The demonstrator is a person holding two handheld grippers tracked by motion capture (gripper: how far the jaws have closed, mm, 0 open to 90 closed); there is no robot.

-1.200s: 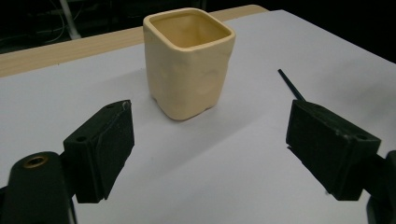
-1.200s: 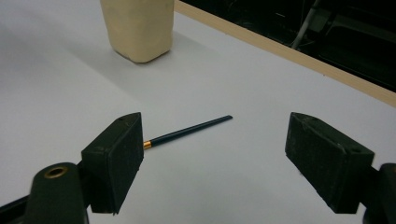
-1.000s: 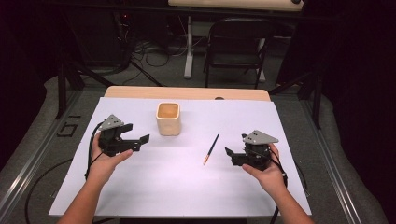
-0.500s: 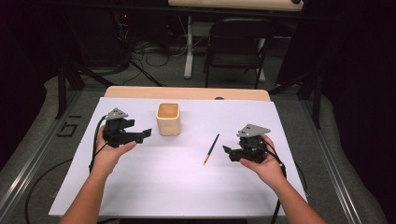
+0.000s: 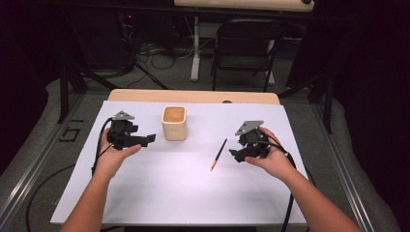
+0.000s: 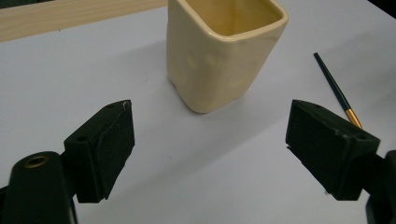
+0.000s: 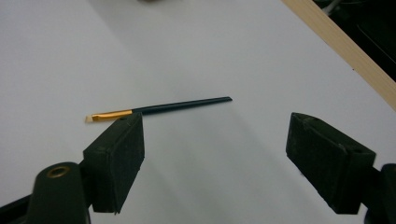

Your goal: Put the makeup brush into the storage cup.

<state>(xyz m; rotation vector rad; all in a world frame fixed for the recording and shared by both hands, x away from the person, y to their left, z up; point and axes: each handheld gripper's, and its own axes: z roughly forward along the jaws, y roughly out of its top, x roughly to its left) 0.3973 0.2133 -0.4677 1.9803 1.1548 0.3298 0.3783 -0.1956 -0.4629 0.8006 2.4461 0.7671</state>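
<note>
Paintbrush, thin dark-handled with gold ferrule (image 5: 218,154), lies on my white table sheet (image 5: 159,193) just left of the right gripper (image 5: 238,153), jaws apart and empty, long axis running near-to-far, so I judge that hand nearer.

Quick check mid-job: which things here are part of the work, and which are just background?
In the job: paintbrush, cream cup, left gripper, right gripper, both open.

Just about: black chair, floor cables, wooden table edge.
</note>
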